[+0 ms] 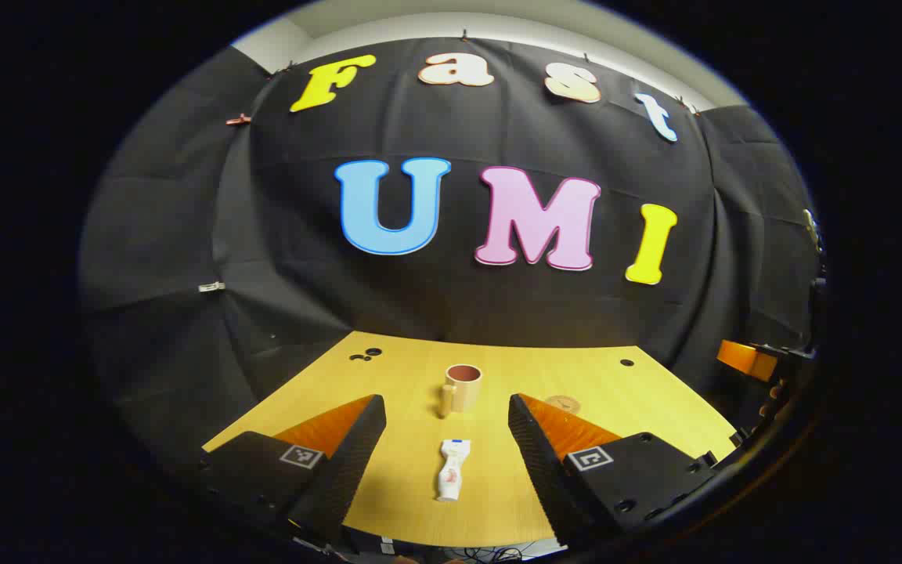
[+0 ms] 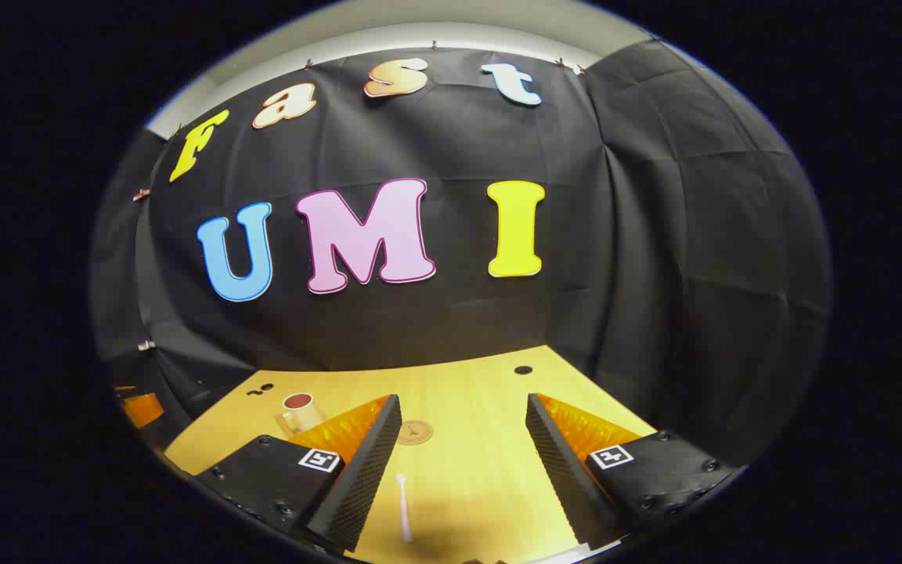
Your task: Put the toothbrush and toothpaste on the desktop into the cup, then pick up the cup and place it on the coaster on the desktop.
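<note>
Left gripper (image 1: 446, 419): 2 fingers wide apart, nothing between them, held above the near part of the desktop (image 1: 639, 392). Toothpaste (image 1: 451, 468) lies flat on the wood, lengthwise betw. the 2 fingers as seen in left gripper view, not touched. Cup (image 1: 463, 386) stands upright beyond it, mid-table, handle to its left; interior looks empty. Coaster (image 1: 563, 404) lies flat to the cup's right, partly behind the right-hand finger, apart from the cup.

Right gripper (image 2: 463, 427): 2 fingers wide apart, empty, above the desktop. Toothbrush (image 2: 403, 505) lies flat near the front edge, betw. the fingers, closer to the left-hand one, no contact. Coaster just beyond that finger's tip; cup farther left.
</note>
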